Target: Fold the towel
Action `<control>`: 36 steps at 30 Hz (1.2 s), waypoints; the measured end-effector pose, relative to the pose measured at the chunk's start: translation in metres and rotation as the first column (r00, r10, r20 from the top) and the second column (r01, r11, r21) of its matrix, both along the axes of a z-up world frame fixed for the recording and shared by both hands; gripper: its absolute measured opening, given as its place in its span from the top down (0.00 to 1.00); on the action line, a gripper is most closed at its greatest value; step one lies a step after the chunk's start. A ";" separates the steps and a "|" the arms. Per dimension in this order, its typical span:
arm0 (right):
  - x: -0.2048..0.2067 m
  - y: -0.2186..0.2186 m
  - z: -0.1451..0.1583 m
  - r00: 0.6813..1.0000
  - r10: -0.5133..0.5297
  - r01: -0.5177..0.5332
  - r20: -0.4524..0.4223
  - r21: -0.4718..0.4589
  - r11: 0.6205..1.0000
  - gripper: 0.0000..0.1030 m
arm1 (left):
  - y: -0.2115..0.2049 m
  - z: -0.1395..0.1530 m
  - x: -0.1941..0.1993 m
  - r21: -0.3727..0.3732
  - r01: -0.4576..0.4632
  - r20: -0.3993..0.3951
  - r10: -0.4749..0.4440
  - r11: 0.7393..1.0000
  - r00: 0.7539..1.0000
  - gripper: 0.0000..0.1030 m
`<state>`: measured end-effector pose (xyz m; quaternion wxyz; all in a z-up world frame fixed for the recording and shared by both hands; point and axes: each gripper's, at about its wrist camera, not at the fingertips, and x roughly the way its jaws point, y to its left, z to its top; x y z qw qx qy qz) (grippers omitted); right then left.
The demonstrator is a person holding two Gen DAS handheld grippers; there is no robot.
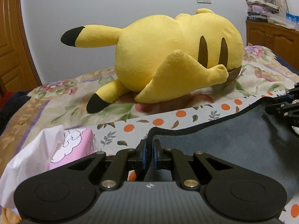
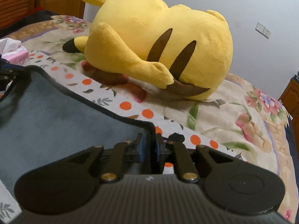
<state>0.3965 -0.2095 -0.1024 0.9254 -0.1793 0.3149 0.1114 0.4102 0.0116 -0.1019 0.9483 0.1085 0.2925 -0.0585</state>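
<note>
Left wrist view: the left tongs are clamped on a corner of the grey towel, which lies on the bed. The right tongs pinch its other corner, near a yellow plush toy.

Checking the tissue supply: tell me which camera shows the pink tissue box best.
The left wrist view: the pink tissue box sits close, at the left gripper's left, with a tissue sticking out. The right wrist view shows only a small corner of it at the left edge.
</note>
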 end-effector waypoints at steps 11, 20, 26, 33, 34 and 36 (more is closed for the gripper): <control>-0.042 -0.003 0.004 1.000 -0.012 0.013 -0.006 0.104 0.994 0.48 | -0.002 0.001 -0.033 -0.029 0.025 -0.024 -0.025 0.999 0.999 0.48; -0.085 -0.010 -0.002 0.998 -0.044 0.050 -0.037 0.166 0.985 0.48 | -0.005 0.003 -0.069 -0.057 0.036 -0.060 -0.039 0.998 0.997 0.40; -0.108 -0.015 0.007 0.998 -0.061 0.066 -0.034 0.173 0.983 0.48 | -0.008 0.009 -0.094 -0.057 0.044 -0.072 -0.048 0.997 0.996 0.34; -0.138 -0.022 0.026 0.996 -0.081 0.084 -0.025 0.207 0.975 0.46 | -0.011 0.023 -0.126 -0.073 0.048 -0.069 -0.053 0.996 0.996 0.26; -0.142 -0.023 0.029 0.996 -0.083 0.087 -0.025 0.212 0.973 0.46 | -0.012 0.026 -0.131 -0.074 0.049 -0.068 -0.054 0.996 0.996 0.25; -0.152 -0.025 0.034 0.996 -0.089 0.092 -0.024 0.221 0.971 0.45 | -0.012 0.030 -0.140 -0.077 0.051 -0.066 -0.056 0.996 0.996 0.21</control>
